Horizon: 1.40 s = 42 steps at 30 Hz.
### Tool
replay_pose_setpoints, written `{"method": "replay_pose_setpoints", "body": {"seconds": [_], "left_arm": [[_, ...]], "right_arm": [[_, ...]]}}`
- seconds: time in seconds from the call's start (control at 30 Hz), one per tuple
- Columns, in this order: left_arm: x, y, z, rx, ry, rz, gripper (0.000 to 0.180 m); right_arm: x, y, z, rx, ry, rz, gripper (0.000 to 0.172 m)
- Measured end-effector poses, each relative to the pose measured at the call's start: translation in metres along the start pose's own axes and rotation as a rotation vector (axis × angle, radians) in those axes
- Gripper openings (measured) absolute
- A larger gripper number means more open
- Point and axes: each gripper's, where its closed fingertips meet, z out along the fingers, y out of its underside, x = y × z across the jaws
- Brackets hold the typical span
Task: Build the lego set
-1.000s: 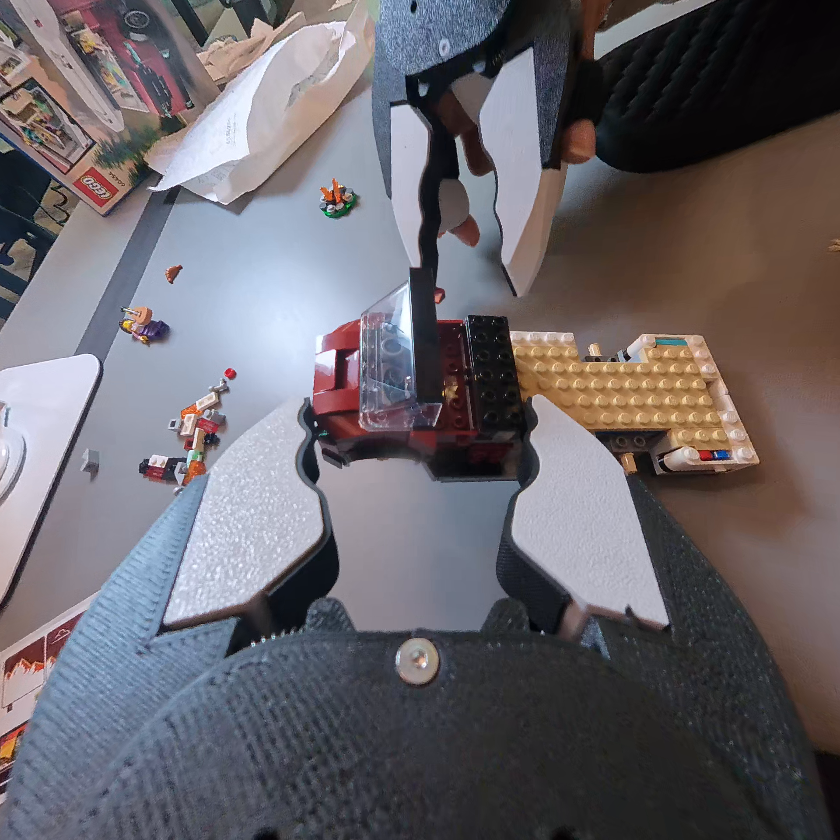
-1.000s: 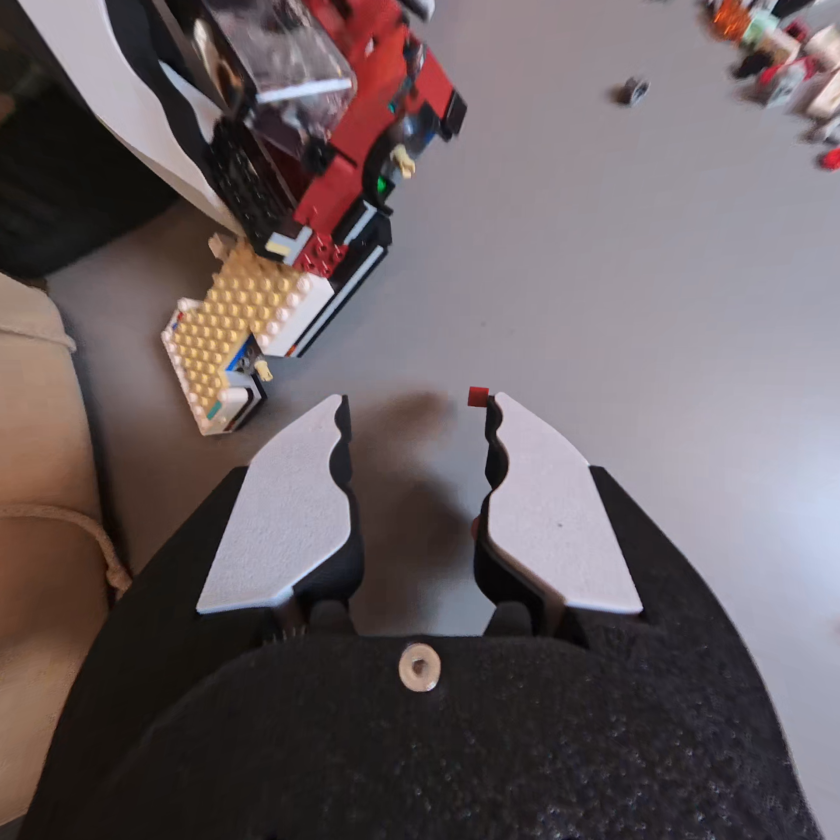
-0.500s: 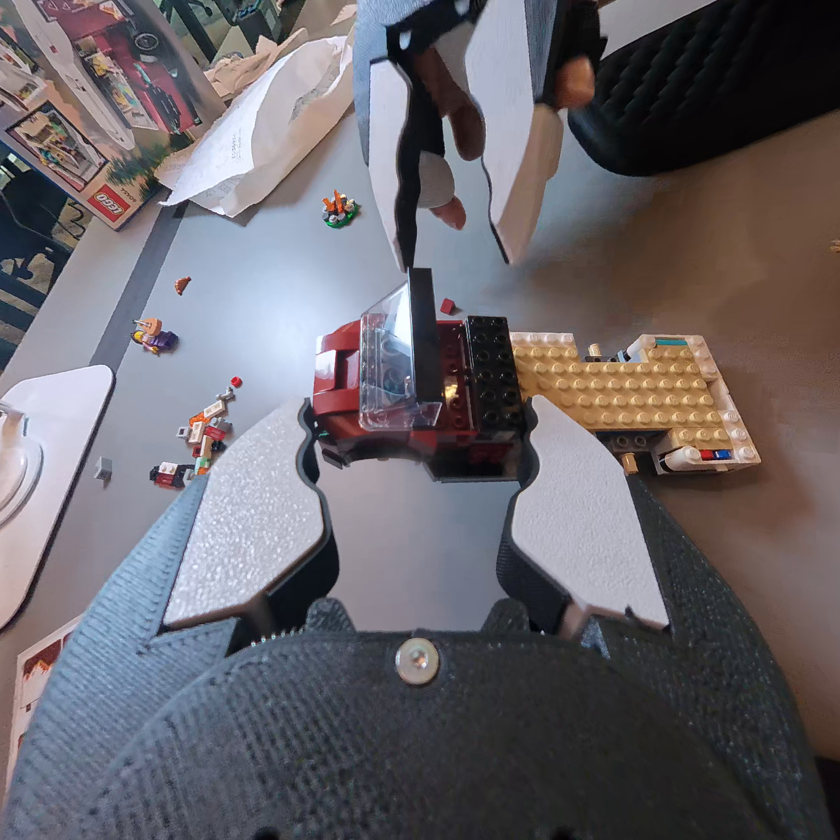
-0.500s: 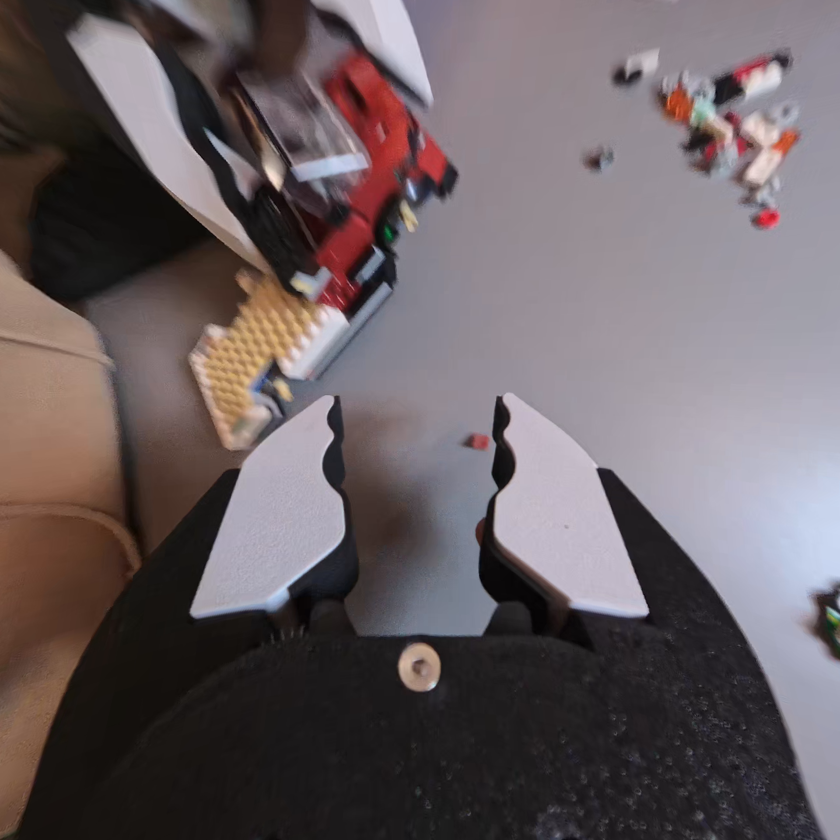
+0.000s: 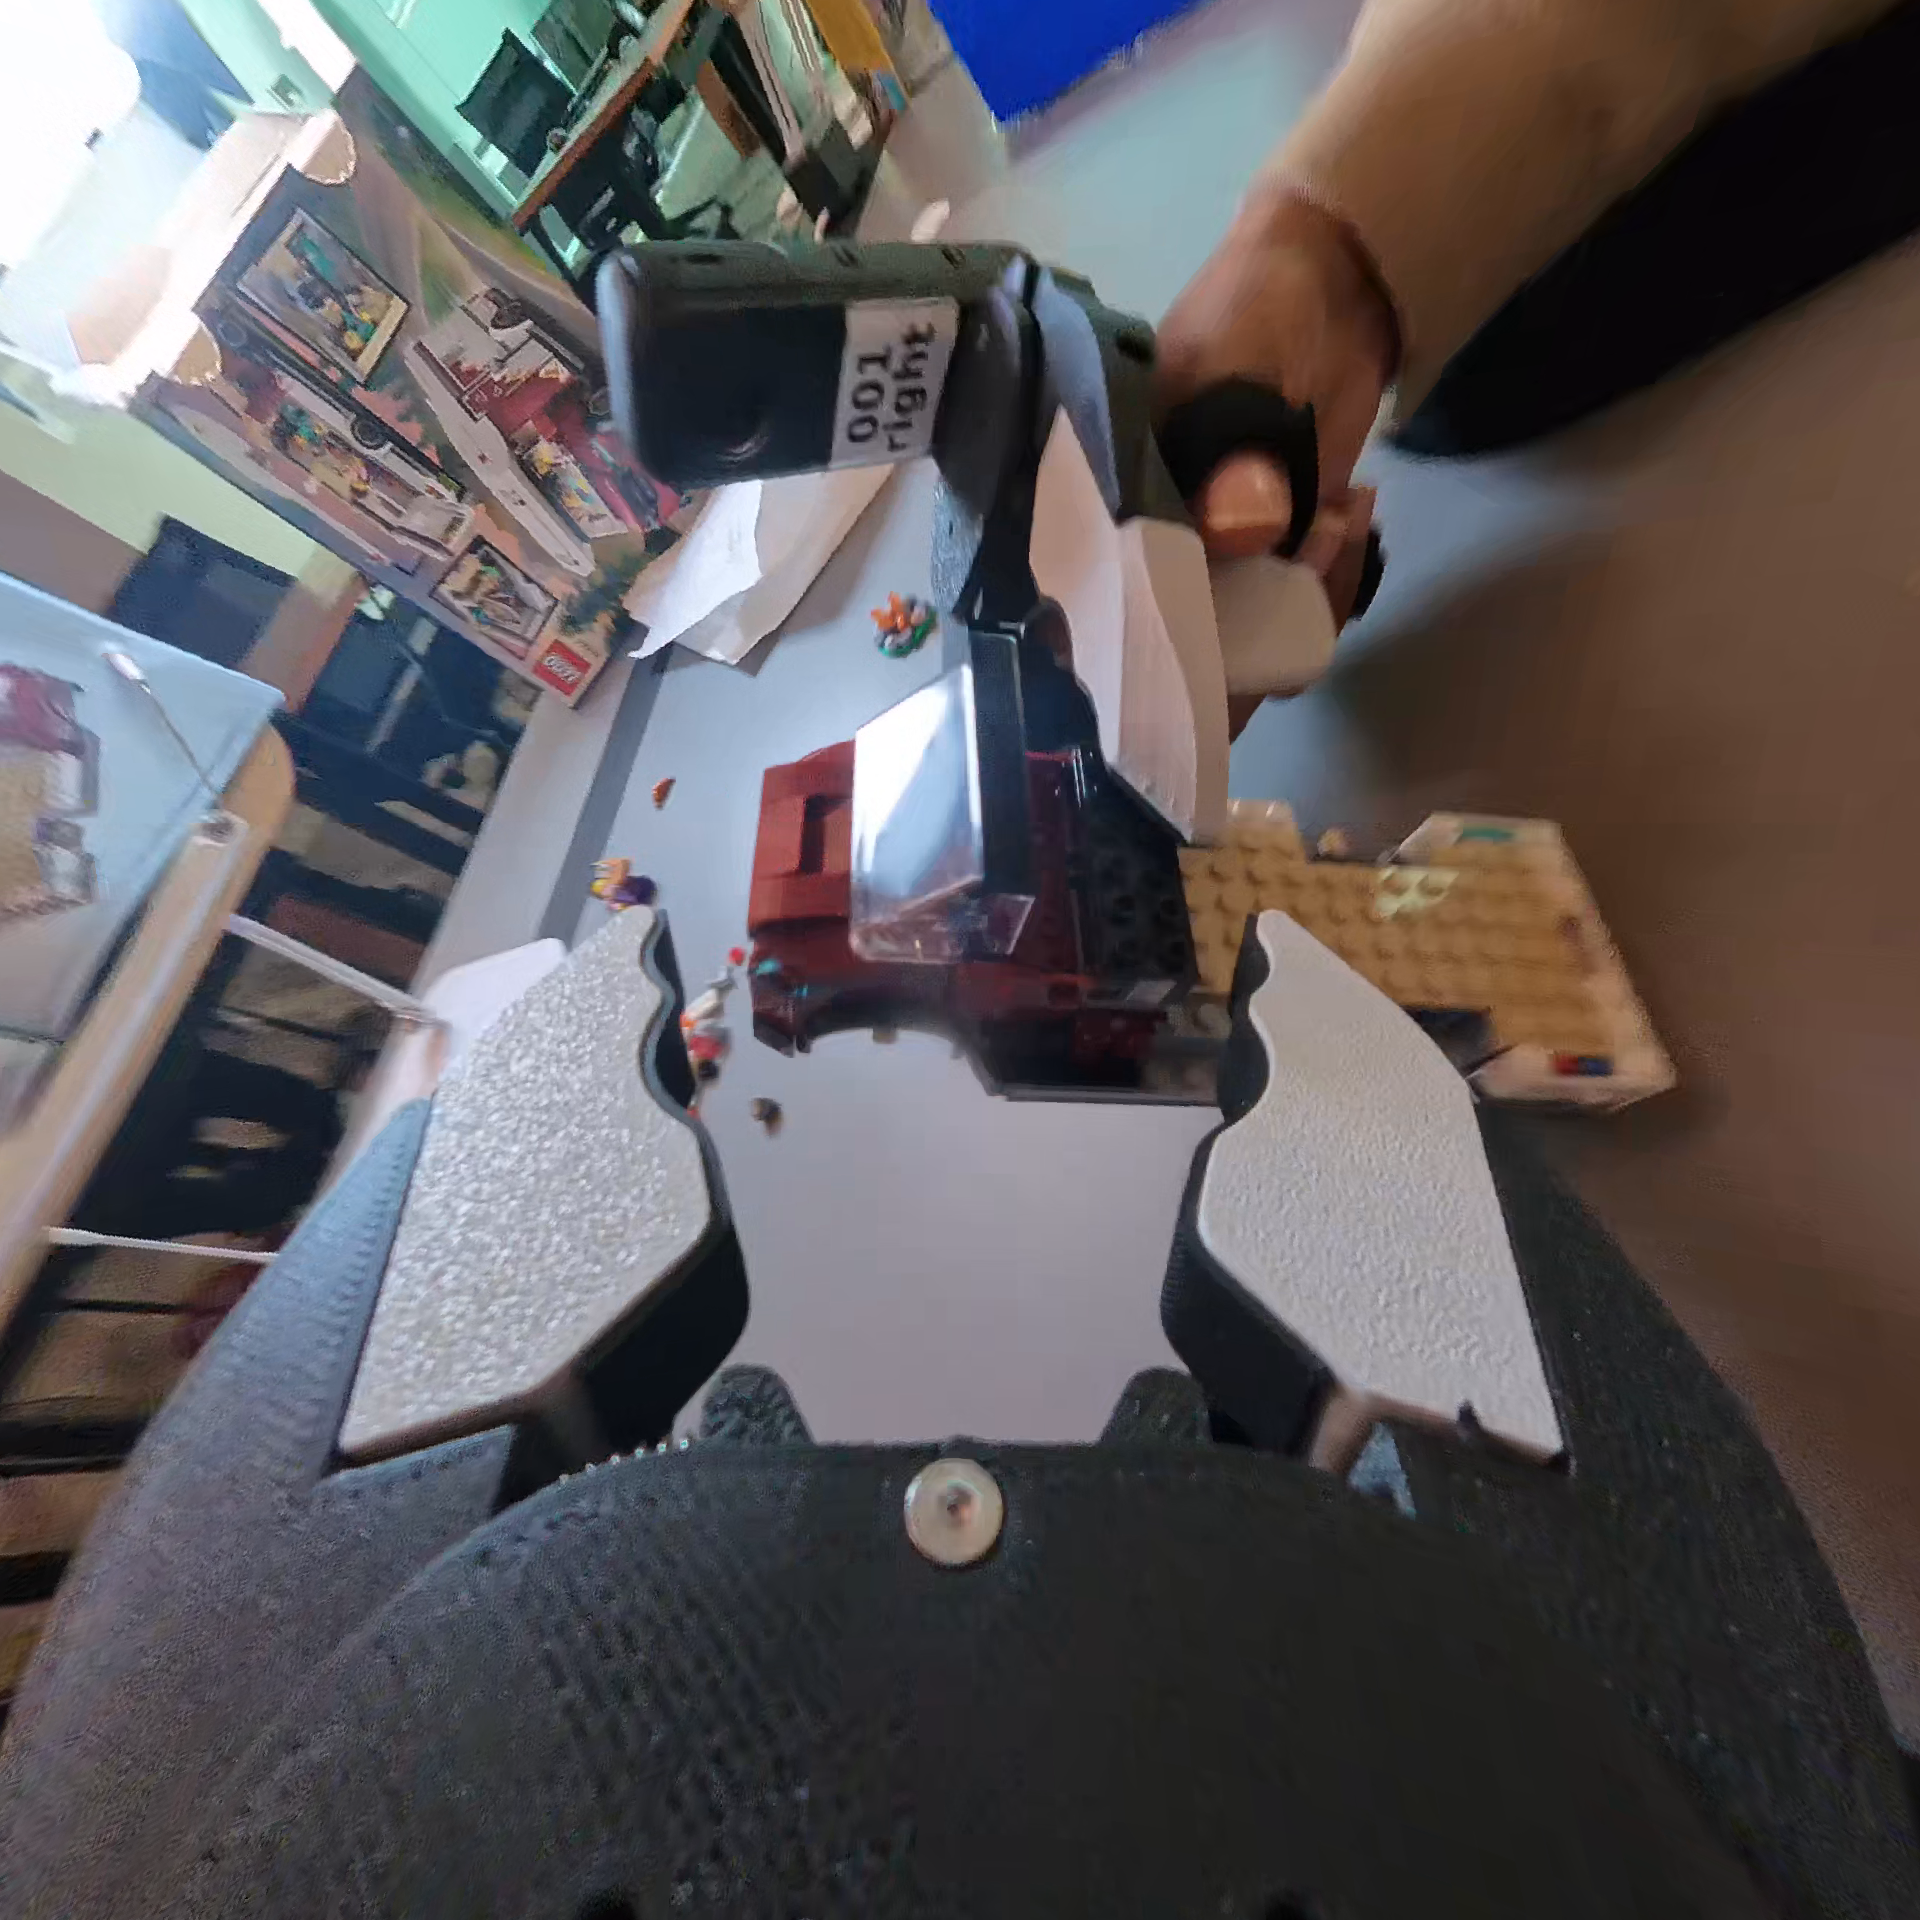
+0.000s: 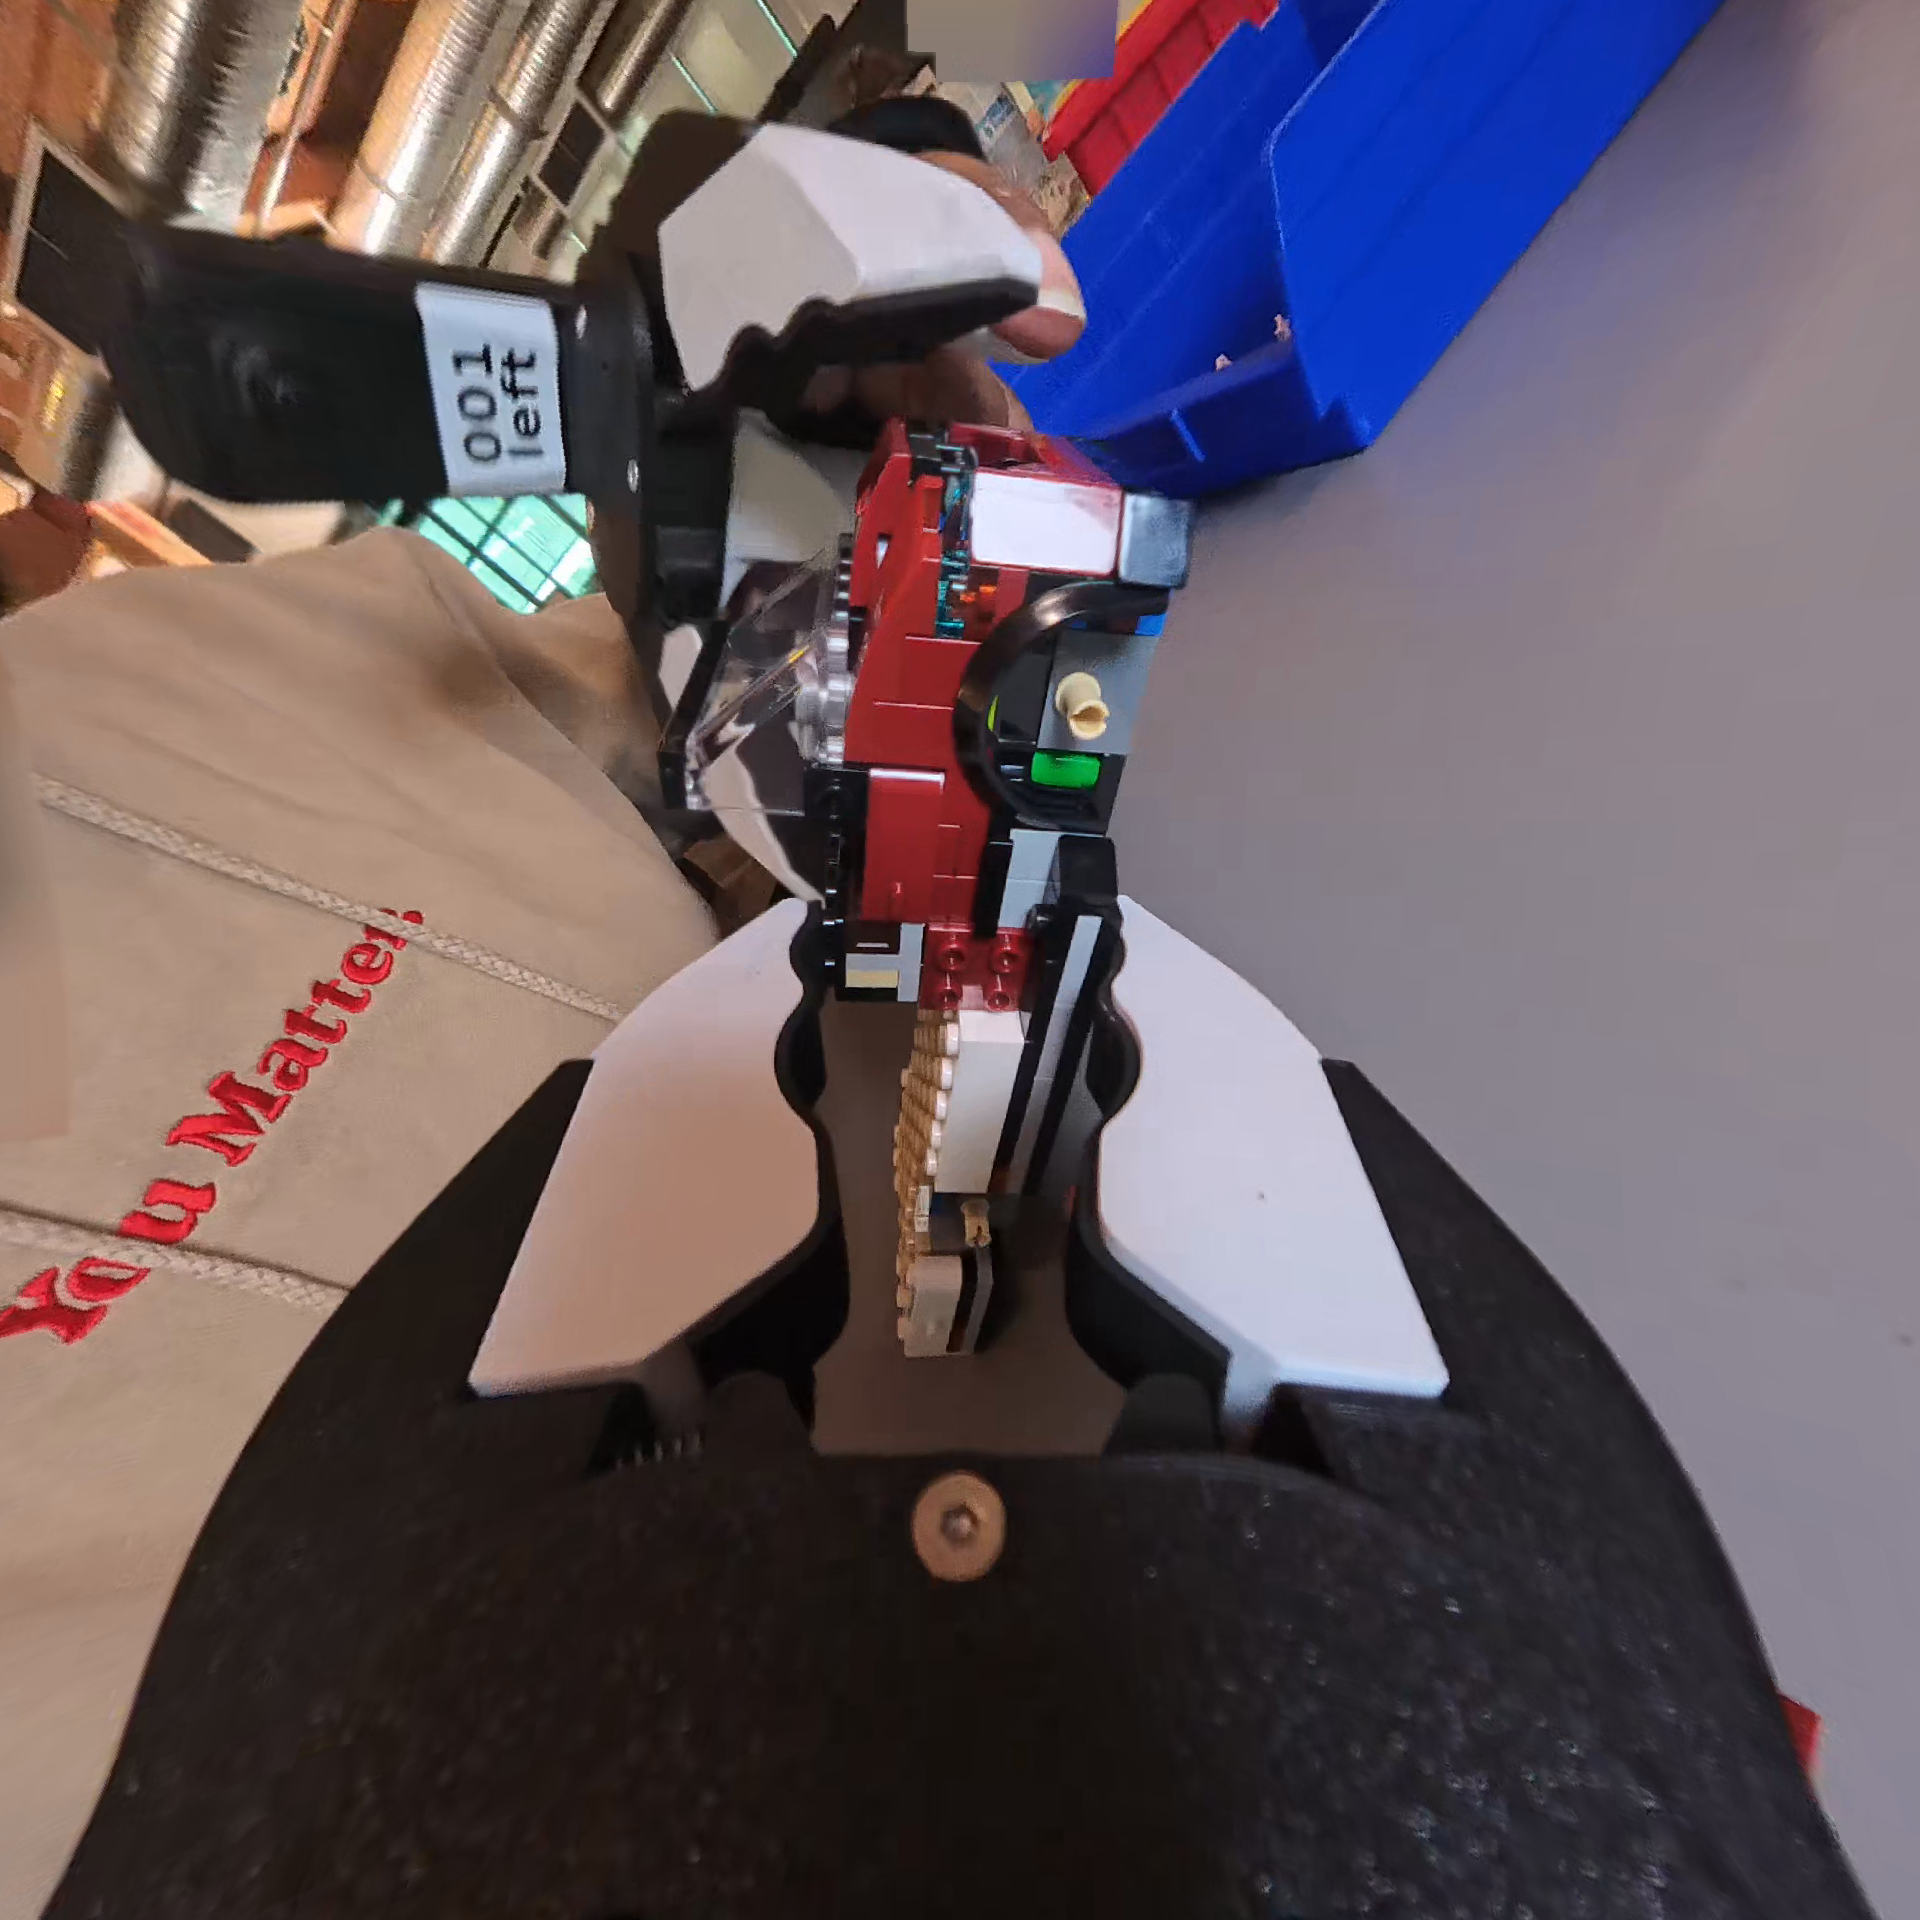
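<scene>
Brick-built truck (image 6: 935, 748), dark red with a clear windscreen and a tan studded bed, is lifted off the grey table (image 6: 1558, 935) and turned on its side. Right gripper (image 6: 956, 966) is clamped on its body behind the cab, both pads pressing. Left gripper (image 5: 956, 997) stands wide open, the cab between its fingers, gripping nothing. Loose bricks (image 5: 707, 1018) lie far left.

Glossy plastic brick truck (image 6: 935, 748) with a clear windscreen (image 5: 920, 800); matt grey tabletop (image 6: 1507, 935); rough-grained black hand-held gripper (image 6: 956, 977) body; beige cloth sweatshirt (image 6: 260, 831).
</scene>
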Motion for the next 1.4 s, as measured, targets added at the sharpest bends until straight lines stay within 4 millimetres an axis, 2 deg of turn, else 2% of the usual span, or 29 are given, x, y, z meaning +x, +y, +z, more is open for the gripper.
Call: {"method": "replay_pose_setpoints", "body": {"seconds": [0.1,0.17,0.23,0.33,0.47,0.53,0.63,0.73,0.8,0.87,1.0,1.13,1.4], "left_arm": [[-0.004,-0.007,-0.016,0.172,0.082,-0.416,0.095],[0.008,-0.004,-0.014,0.238,0.21,-0.689,0.093],[0.021,-0.006,-0.005,0.276,0.281,-0.804,0.086],[0.027,-0.014,0.001,0.308,0.311,-0.796,0.062],[0.03,-0.016,-0.002,0.324,0.318,-0.75,0.056],[0.029,-0.015,-0.003,0.334,0.306,-0.731,0.053],[0.027,-0.012,-0.007,0.348,0.308,-0.741,0.053],[0.024,-0.009,-0.012,0.361,0.303,-0.737,0.052],[0.022,-0.007,-0.013,0.37,0.291,-0.733,0.052],[0.019,-0.005,-0.013,0.374,0.277,-0.735,0.052],[0.019,-0.004,-0.015,0.382,0.275,-0.742,0.052],[0.019,-0.004,-0.016,0.387,0.269,-0.745,0.052],[0.019,-0.004,-0.017,0.387,0.262,-0.745,0.052]], "right_arm": [[-0.006,-0.004,-0.003,0.029,0.023,-0.118,0.048],[-0.011,-0.007,-0.004,0.045,0.043,-0.209,0.048],[-0.015,-0.009,-0.002,0.048,0.054,-0.263,0.048],[-0.018,-0.009,0.001,0.045,0.069,-0.301,0.048],[-0.019,-0.009,0.0,0.034,0.101,-0.333,0.049],[-0.015,-0.01,-0.008,-0.013,0.167,-0.384,0.052],[-0.008,-0.011,-0.046,-0.143,0.281,-0.431,0.048],[0.029,0.008,-0.098,-0.375,0.511,-0.412,0.031],[0.05,0.024,-0.115,-0.463,0.6,-0.316,0.025],[0.061,0.035,-0.111,-0.485,0.624,-0.216,0.023],[0.082,0.052,-0.104,-0.593,0.713,-0.205,0.02],[0.09,0.053,-0.101,-0.629,0.741,-0.152,0.016],[0.094,0.052,-0.099,-0.662,0.766,-0.122,0.012]]}}
